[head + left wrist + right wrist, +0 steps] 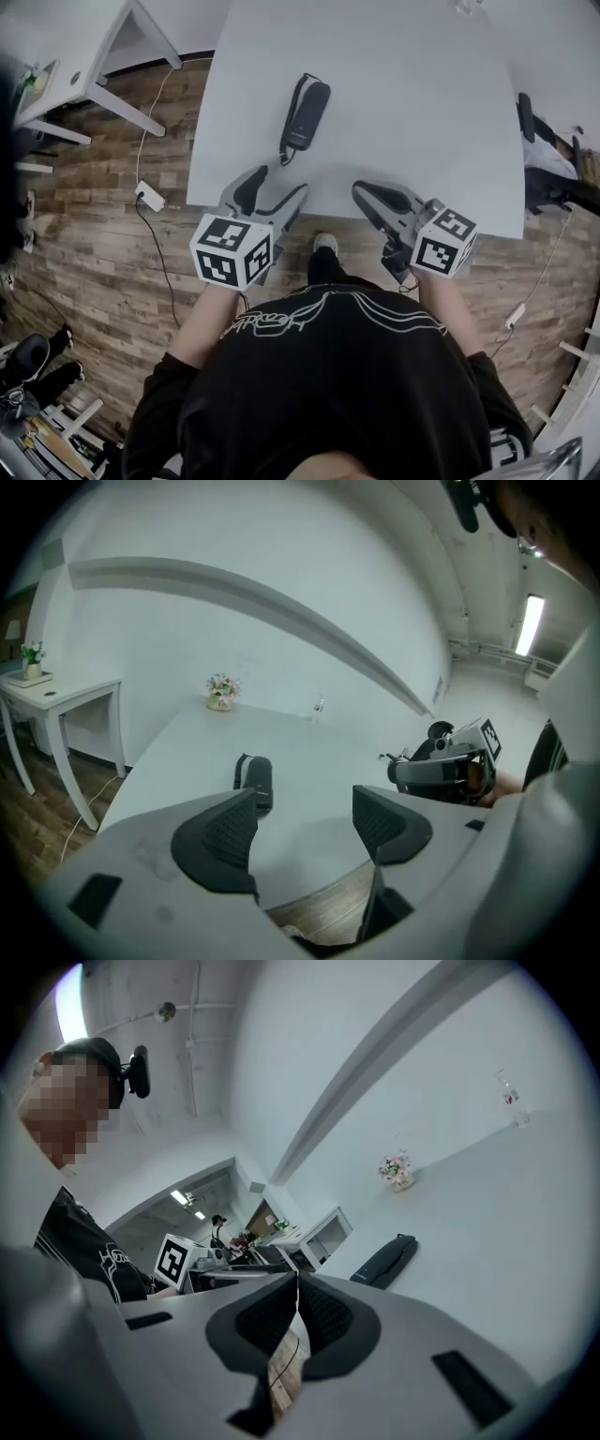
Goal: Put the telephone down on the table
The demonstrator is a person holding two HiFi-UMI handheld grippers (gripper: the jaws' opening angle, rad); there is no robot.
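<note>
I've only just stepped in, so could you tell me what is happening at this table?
A person holds a gripper in each hand at the near edge of the white table. The black telephone lies flat on it, just ahead of the left gripper, touched by neither. The left gripper is wide open and empty; the right gripper is shut on nothing.

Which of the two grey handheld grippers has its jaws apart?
The left grey gripper: its black pads stand wide apart with nothing between them, while the right gripper has its pads pressed together.
</note>
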